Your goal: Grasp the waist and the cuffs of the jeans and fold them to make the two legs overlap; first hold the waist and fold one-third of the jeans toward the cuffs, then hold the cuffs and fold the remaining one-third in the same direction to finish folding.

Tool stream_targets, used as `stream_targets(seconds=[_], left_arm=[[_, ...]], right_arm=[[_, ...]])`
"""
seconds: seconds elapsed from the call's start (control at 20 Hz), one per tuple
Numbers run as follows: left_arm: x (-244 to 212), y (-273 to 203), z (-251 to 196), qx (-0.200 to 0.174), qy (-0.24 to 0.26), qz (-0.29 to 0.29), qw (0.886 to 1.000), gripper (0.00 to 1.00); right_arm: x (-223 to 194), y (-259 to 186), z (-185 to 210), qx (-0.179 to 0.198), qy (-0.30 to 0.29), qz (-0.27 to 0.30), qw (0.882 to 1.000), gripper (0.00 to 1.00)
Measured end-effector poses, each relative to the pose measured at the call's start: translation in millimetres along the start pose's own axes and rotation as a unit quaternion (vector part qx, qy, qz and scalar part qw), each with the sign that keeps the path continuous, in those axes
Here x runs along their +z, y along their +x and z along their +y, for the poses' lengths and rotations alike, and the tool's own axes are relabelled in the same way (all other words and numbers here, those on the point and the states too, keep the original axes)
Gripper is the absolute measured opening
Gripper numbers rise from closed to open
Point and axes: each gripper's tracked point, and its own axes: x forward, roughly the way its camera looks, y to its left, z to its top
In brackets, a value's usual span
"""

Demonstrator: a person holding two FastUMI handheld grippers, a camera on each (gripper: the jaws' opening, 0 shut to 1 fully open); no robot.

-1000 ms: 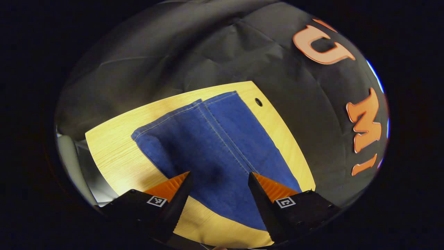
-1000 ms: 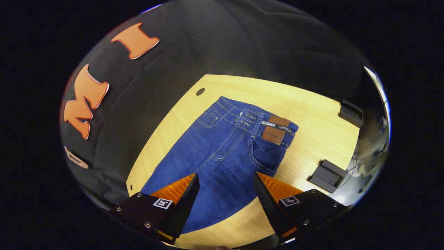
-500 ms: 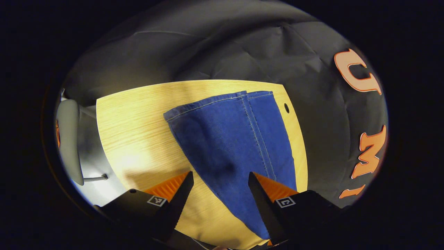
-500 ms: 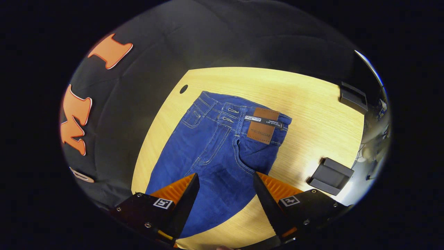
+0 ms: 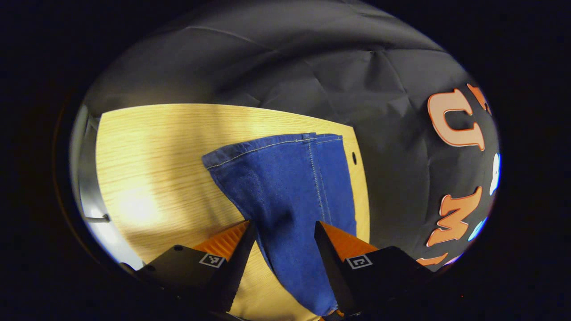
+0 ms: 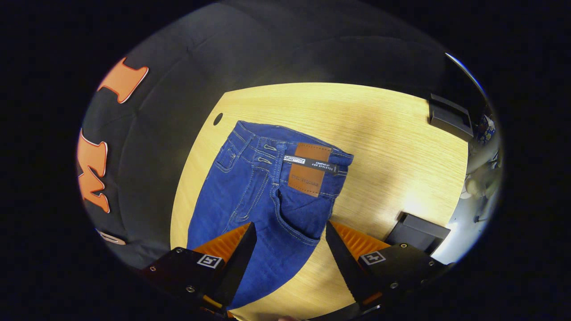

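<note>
The blue jeans (image 6: 263, 196) lie flat on the wooden bench (image 6: 392, 147) (legs already one on top of the other). Both hand-held grippers, left (image 5: 282, 232) and right (image 6: 289, 232), hang above them, wide apart, holding nothing.

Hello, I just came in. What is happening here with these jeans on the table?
A person holds a gripper in each hand above blue jeans lying on a wooden table. The legs already overlap. The left gripper is open over the cuff end; the right gripper is open over the waist end. Neither grips the fabric yet.
</note>
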Motion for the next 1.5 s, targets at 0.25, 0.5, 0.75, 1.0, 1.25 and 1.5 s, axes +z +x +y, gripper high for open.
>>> stream_targets(seconds=[0.25,0.5,0.75,1.0,1.25,1.5], left_arm=[[2.3,18.4,0.8,-0.017,-0.023,-0.01,1.0,0.54],[1.4,21.4,7.2,0.005,-0.009,-0.01,1.0,0.11],[1.7,17.5,9.8,0.025,0.004,-0.017,1.0,0.02],[8.1,3.3,-8.6,0.028,0.026,-0.016,0.999,0.03],[21.5,-17.5,-22.9,0.037,0.031,-0.029,0.998,0.02],[25.4,-24.1,-32.1,0.042,0.043,-0.03,0.998,0.01]], right_arm=[[-3.5,8.3,-5.8,0.017,0.02,0.011,1.0,0.96],[5.2,10.3,-6.1,0.074,0.085,0.023,0.993,0.93],[4.3,22.6,-16.0,0.063,0.128,0.024,0.99,0.68],[-1.4,30.3,-14.9,0.019,0.125,0.03,0.992,0.18],[19.2,-10.9,-12.9,0.026,0.153,0.025,0.988,0.08],[20.1,4.2,-5.8,0.049,0.131,0.038,0.989,0.05]])
